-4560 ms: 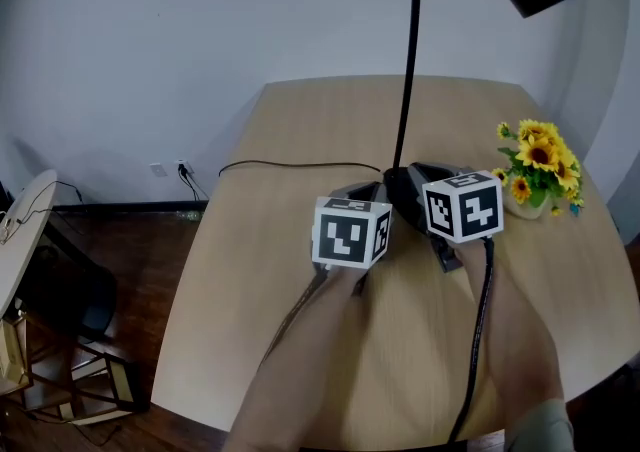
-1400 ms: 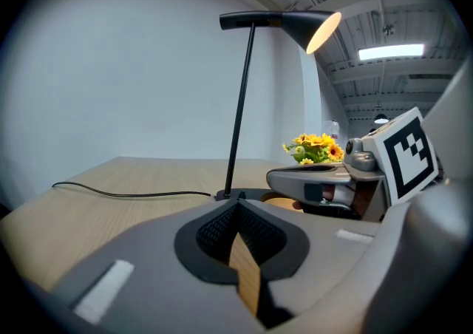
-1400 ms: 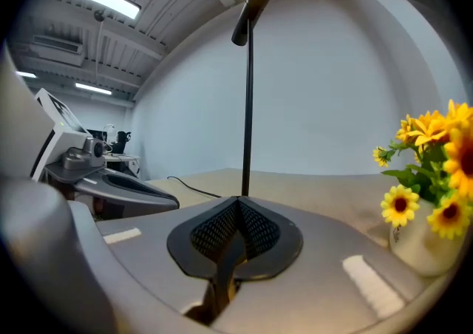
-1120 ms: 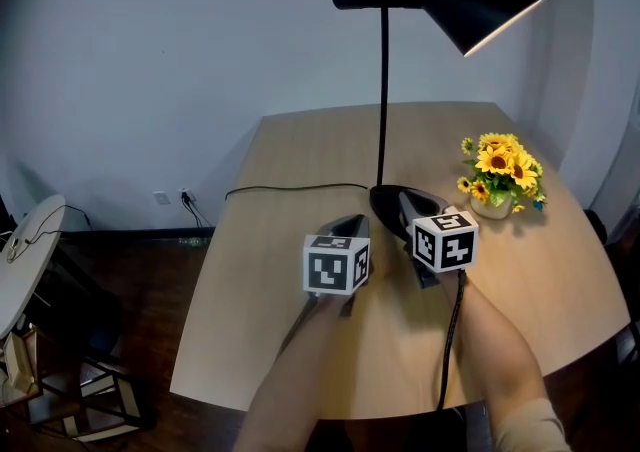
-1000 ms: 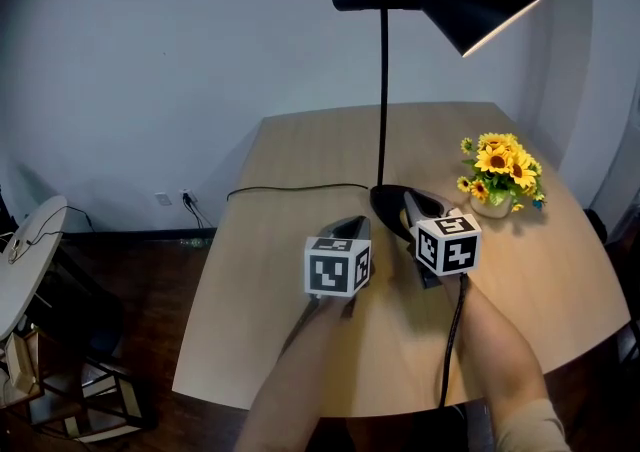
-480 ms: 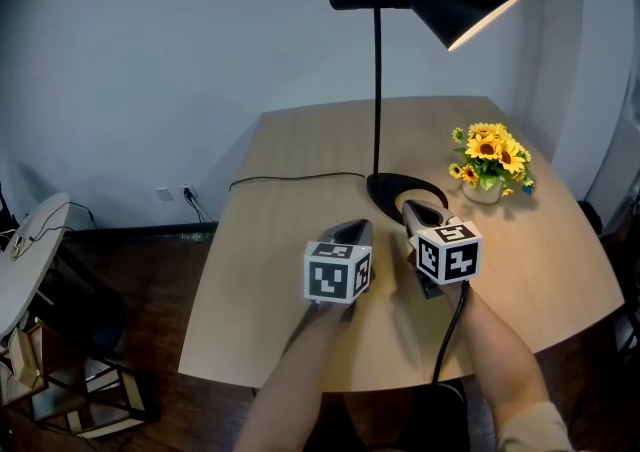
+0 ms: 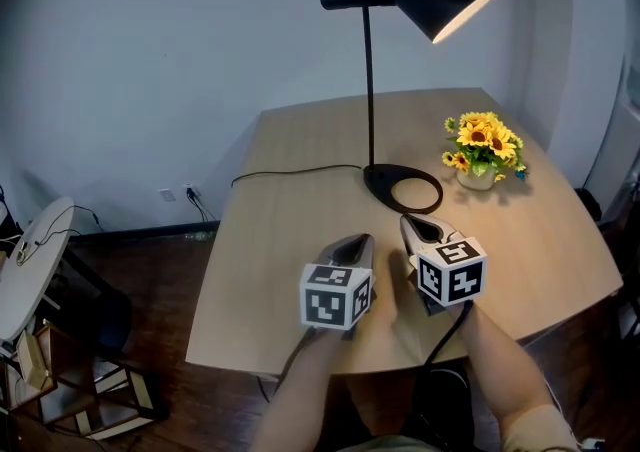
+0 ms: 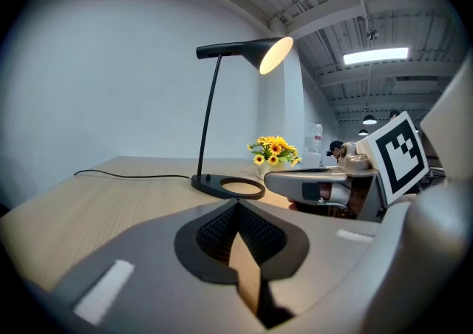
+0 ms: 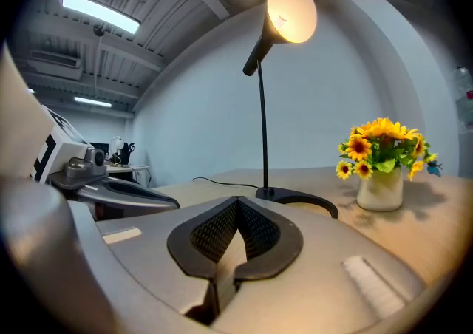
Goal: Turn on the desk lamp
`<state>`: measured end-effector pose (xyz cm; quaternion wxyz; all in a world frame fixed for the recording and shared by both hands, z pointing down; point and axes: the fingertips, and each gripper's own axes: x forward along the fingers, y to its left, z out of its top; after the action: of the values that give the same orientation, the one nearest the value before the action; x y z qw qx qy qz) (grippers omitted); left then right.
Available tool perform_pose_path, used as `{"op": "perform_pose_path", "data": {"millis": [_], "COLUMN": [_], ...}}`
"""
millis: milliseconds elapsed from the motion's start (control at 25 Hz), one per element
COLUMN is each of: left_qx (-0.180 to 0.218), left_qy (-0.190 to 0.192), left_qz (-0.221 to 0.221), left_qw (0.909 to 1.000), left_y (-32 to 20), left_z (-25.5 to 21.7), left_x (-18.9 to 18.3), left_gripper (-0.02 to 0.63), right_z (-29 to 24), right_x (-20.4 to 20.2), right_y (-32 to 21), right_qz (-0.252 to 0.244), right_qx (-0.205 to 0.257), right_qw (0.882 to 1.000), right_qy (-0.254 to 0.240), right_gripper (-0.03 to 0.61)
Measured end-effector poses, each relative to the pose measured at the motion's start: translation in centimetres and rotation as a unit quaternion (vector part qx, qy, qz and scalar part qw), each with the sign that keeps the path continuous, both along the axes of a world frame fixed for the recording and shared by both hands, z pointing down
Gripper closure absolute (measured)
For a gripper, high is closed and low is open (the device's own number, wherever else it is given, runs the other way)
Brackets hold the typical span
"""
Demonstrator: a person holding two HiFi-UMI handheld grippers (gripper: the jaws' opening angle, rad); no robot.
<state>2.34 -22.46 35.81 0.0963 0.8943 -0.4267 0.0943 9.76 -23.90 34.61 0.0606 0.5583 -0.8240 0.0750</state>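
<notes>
Head view: we see left tongs (image 7: 355, 243) and right tongs (image 7: 410, 228) pulled back from lit lamp (image 7: 437, 6); both pinched together, empty.

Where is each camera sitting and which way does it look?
Head view: on the person's head, looking down at table, desk lamp, sunflowers; arms, left gripper, right gripper show.
Left gripper view: on the left gripper, low, facing the lamp; its shut jaws and the right gripper show.
Right gripper view: on the right gripper, facing lamp and sunflowers; its shut jaws and left gripper show.
Shared: all see the lit lamp.
</notes>
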Motion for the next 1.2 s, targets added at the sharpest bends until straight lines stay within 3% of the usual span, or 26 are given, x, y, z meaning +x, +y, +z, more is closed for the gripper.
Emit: {"op": "perform_pose_path", "data": {"millis": [160,1000,1080,1120,1200], "left_qx": [0.012,-0.014,-0.017,-0.004,0.054], "left_qy": [0.008,0.001,-0.028,-0.059,-0.137], "left_qz": [-0.002,0.041,0.045,0.046,0.038], "left_qw": [0.9999,0.9991,0.9985,0.9972,0.9884], "left_y": [1.9,11.0,11.7,12.2,13.4], "left_z": [-0.2,0.5,0.8,1.0,1.3], "left_x": [-0.2,-0.6,-0.6,-0.4,0.1], "left_gripper": [0.618,0.617,0.617,0.617,0.617], "right_z": [0.0,-0.2,-0.2,-0.2,0.4], "right_x": [0.0,-2.6,-2.9,-2.9,-3.1], "right_y": [2.3,13.2,14.2,14.7,15.6], "right_qz": [-0.005,-0.059,-0.065,-0.067,-0.065], "right_qx": [-0.001,-0.002,-0.006,-0.009,-0.013], "right_qw": [1.0,0.998,0.998,0.998,0.998], "right_qy": [-0.001,-0.009,-0.008,-0.005,0.015], "right_gripper": [0.58,0.58,0.58,0.58,0.58]}}
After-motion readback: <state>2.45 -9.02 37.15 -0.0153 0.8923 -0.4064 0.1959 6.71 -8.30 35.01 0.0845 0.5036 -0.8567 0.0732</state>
